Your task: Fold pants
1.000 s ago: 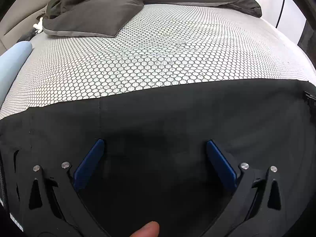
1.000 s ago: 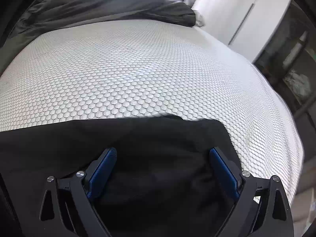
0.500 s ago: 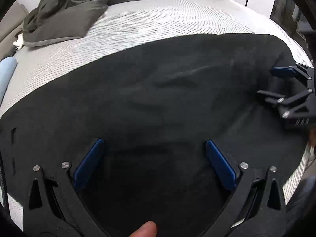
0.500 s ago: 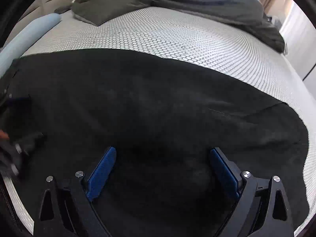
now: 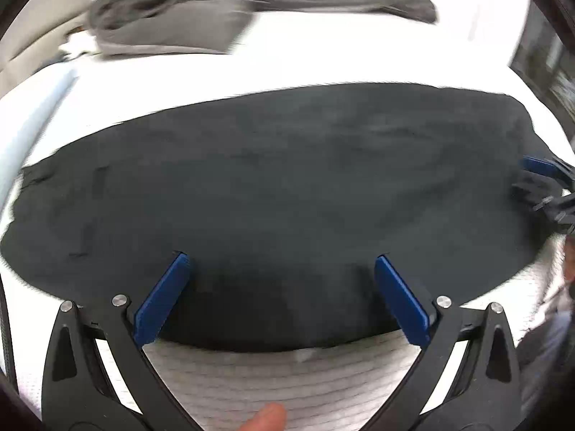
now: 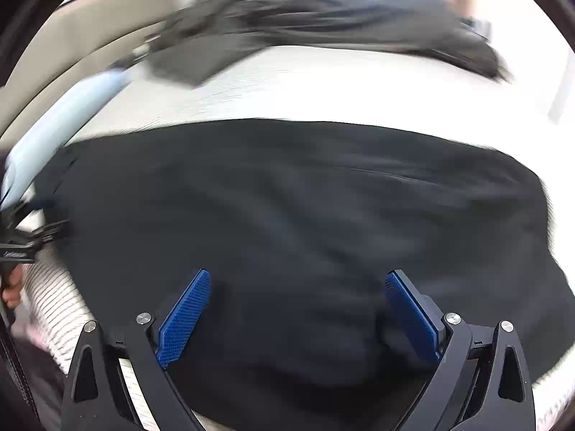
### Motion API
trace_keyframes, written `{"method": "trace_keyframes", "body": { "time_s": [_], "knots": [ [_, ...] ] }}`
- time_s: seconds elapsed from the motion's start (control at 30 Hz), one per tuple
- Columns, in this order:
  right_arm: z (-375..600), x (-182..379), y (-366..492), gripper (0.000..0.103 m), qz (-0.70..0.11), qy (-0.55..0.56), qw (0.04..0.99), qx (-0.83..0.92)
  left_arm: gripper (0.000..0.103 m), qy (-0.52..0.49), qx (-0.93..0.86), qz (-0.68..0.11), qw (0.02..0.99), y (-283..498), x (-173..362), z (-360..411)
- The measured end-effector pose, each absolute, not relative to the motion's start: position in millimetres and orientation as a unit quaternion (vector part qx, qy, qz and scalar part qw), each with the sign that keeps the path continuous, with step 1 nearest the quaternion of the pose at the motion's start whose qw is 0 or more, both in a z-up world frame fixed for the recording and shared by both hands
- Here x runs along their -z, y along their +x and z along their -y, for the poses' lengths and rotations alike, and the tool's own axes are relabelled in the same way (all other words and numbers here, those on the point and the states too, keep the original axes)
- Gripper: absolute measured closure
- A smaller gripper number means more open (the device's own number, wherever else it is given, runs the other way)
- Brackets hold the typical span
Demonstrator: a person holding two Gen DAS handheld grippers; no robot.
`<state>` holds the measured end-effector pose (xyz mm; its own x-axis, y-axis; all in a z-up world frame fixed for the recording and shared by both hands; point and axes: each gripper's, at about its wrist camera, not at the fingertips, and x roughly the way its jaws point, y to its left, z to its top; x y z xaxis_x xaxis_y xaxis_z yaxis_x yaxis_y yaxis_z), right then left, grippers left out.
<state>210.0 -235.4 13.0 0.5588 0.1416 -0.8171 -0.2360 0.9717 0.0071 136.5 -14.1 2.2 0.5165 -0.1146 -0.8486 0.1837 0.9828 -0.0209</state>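
The black pants (image 5: 280, 186) lie spread flat across the white patterned bed (image 5: 323, 388). They also fill the right wrist view (image 6: 305, 222). My left gripper (image 5: 280, 262) is open and empty above the pants' near edge. My right gripper (image 6: 298, 280) is open and empty over the pants. The right gripper shows at the right edge of the left wrist view (image 5: 546, 186). The left gripper shows at the left edge of the right wrist view (image 6: 25, 237). Both views are blurred by motion.
A crumpled grey duvet (image 5: 222, 10) lies across the far end of the bed, also in the right wrist view (image 6: 316, 14). A pale blue bolster (image 6: 61, 118) lies along the bed's left side, next to a beige headboard (image 6: 86, 36).
Both grippers have pulled back and up from the pants, staying open. More of the pants and the bed's near edge now show. The views have swung and blurred.
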Motion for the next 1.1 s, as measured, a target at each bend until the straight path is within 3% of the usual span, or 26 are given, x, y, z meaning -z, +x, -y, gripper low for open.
{"method": "trace_keyframes", "body": {
  "time_s": [0.1, 0.2, 0.43, 0.53, 0.73, 0.9, 1.1],
  "knots": [
    [188.7, -1.5, 202.5, 0.004, -0.464, -0.102, 0.868, -0.144, 0.0, 0.093, 0.1, -0.49, 0.861, 137.7, 9.4, 37.0],
    [184.7, 15.7, 194.9, 0.004, -0.464, -0.135, 0.863, -0.149, 0.0, 0.082, 0.103, -0.497, 0.858, 131.3, 11.1, 8.6],
    [274.1, 10.9, 166.4, 0.002, -0.477, -0.162, 0.864, 0.01, 0.001, 0.053, 0.027, -0.497, 0.866, 117.3, -3.9, -77.6],
    [293.2, -0.1, 160.9, 0.002, -0.479, -0.102, 0.871, 0.036, 0.001, 0.009, 0.031, -0.48, 0.877, 118.9, -18.8, -87.0],
    [199.4, -35.8, 131.4, 0.002, -0.442, -0.076, 0.891, -0.07, 0.001, 0.018, 0.038, -0.483, 0.875, 156.8, -23.7, -44.6],
    [84.8, -6.0, 128.6, 0.003, -0.469, -0.18, 0.853, -0.139, 0.001, 0.065, 0.002, -0.508, 0.859, 168.6, -4.4, -11.4],
    [121.0, -17.5, 142.0, 0.003, -0.475, -0.174, 0.861, -0.053, 0.0, 0.045, -0.024, -0.515, 0.855, 174.3, 5.6, -51.5]
  ]
}}
